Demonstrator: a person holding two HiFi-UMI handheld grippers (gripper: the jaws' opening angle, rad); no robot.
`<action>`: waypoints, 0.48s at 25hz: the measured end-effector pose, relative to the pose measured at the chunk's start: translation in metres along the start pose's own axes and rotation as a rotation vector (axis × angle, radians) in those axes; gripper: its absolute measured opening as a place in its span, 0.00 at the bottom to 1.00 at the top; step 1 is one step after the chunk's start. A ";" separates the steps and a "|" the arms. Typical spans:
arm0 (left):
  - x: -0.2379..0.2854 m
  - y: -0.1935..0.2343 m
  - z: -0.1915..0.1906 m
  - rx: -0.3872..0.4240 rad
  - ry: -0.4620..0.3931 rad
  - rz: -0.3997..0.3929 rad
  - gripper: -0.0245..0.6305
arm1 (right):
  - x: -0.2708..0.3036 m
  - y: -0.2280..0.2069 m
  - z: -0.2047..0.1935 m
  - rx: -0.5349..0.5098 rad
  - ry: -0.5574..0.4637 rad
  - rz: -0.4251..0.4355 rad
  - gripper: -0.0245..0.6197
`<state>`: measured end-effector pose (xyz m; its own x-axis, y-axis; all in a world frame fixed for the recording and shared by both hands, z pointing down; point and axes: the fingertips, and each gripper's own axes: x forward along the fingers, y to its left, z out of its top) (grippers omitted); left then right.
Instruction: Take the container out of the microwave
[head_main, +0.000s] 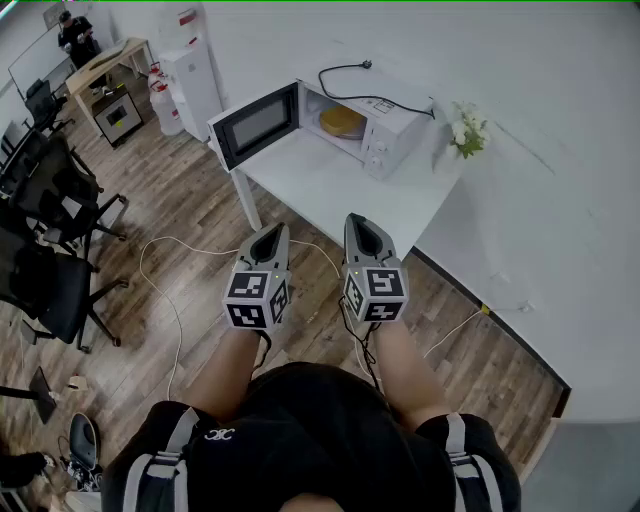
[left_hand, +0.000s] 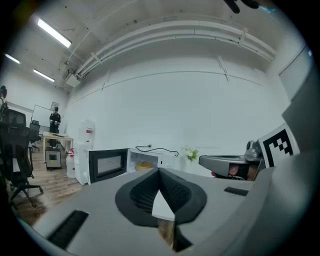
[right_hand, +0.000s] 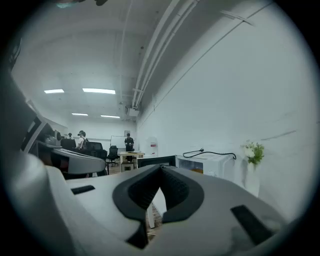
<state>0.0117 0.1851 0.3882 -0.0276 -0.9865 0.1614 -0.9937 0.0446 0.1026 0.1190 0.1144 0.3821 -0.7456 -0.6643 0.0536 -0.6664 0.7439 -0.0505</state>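
A white microwave (head_main: 385, 128) stands on a white table (head_main: 330, 190) with its door (head_main: 257, 123) swung open to the left. Inside sits a round yellow container (head_main: 342, 121), also visible in the left gripper view (left_hand: 144, 165). My left gripper (head_main: 270, 238) and right gripper (head_main: 360, 224) hover side by side in front of the table's near edge, well short of the microwave. Both point roughly level toward it. Each has its jaws shut tip to tip with nothing between them, as the left gripper (left_hand: 159, 173) and right gripper (right_hand: 161, 171) views show.
A small vase of white flowers (head_main: 467, 132) stands on the table right of the microwave, whose power cord (head_main: 365, 95) lies on top. Black office chairs (head_main: 50, 200) fill the left. A water dispenser (head_main: 190, 70) stands behind the door. A white cable (head_main: 170, 300) trails over the wooden floor.
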 end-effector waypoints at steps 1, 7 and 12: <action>0.001 0.000 0.000 -0.001 -0.002 -0.001 0.04 | 0.001 0.000 -0.001 -0.004 0.002 0.001 0.05; 0.009 0.007 -0.001 -0.001 -0.007 -0.006 0.04 | 0.011 -0.002 -0.005 -0.002 -0.002 -0.011 0.05; 0.015 0.020 0.000 -0.005 -0.004 -0.009 0.04 | 0.023 0.003 -0.002 -0.015 -0.003 -0.020 0.05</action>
<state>-0.0082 0.1715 0.3925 -0.0191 -0.9875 0.1562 -0.9933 0.0365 0.1092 0.0995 0.1013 0.3856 -0.7324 -0.6789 0.0519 -0.6807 0.7317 -0.0348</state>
